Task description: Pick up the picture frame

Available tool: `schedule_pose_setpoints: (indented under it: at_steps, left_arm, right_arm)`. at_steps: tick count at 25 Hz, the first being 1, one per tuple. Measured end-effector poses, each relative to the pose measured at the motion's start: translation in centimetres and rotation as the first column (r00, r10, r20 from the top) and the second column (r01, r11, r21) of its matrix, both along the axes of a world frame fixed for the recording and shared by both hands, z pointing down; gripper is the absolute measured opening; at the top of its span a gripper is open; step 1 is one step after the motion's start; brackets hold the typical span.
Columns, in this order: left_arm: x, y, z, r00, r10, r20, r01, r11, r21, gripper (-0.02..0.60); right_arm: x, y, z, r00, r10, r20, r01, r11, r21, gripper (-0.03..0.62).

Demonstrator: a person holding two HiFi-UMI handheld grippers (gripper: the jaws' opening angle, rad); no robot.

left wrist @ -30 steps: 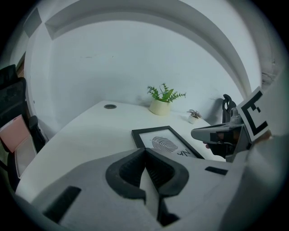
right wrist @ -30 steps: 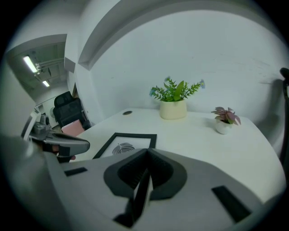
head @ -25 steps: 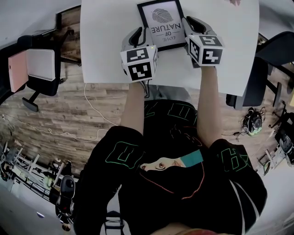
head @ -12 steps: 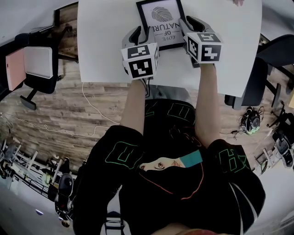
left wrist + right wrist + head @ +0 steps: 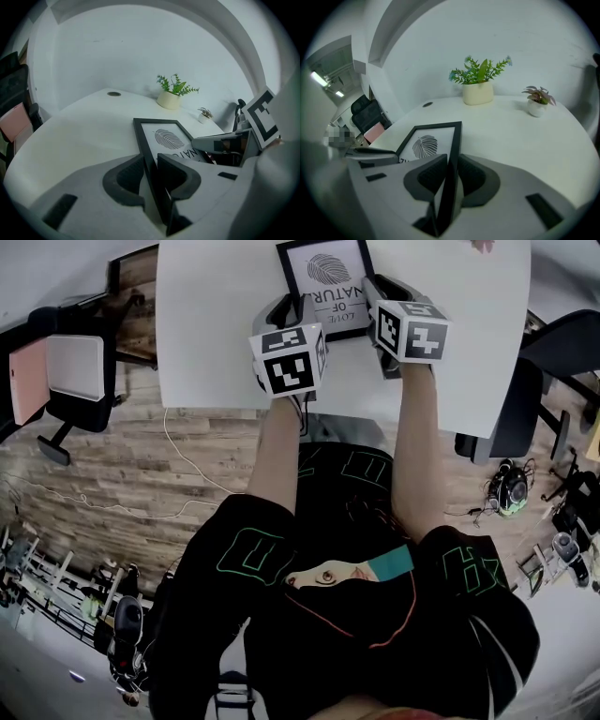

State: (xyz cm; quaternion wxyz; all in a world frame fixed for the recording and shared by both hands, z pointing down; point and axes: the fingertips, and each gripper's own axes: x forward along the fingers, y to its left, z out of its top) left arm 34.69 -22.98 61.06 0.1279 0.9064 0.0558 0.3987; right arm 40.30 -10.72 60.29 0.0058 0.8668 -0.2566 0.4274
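Left gripper view: left gripper (image 5: 150, 172) jaws, just closing, clamp the frame (image 5: 172, 139) edge between them; right gripper (image 5: 451, 172) likewise.

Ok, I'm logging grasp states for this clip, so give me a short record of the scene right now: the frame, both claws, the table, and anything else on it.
picture frame: black border, leaf print
table: white, frame near the person's edge
left claw: jaws have just been closing, pressed on the frame's left rail
right claw: jaws have just been closing, pressed on the frame's right rail
lifted: cannot tell
far side of table: large potted plant, small potted plant
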Motion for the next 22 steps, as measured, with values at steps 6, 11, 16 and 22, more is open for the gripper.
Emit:
schedule_pose_setpoints:
  at_steps: [6,11,16,22]
  left_arm:
    - [0.4,-0.4,-0.7,0.998,-0.047,-0.03,0.046,0.998,-0.029,0.077]
    - [0.4,-0.9,-2.1,0.996,-0.047,-0.071,0.046,0.999,-0.014,0.075]
    - [0.6,-1.0,-4.1,0.992,-0.042,-0.121,0.043,0.999,0.004,0.075]
    - [0.7,-1.2,-7.1,0.982,-0.03,-0.188,0.037,0.999,0.033,0.075]
  right_arm:
    - [-0.5,0.4,-0.7,0.999,0.029,0.029,-0.03,0.999,0.033,0.075]
    - [-0.7,0.0,-2.2,0.999,0.039,-0.022,-0.038,0.997,0.065,0.074]
    - [-0.5,-0.1,-4.3,0.996,0.048,-0.073,-0.041,0.994,0.102,0.074]
    - [-0.5,-0.2,-7.2,0.99,0.051,-0.129,-0.034,0.991,0.129,0.074]
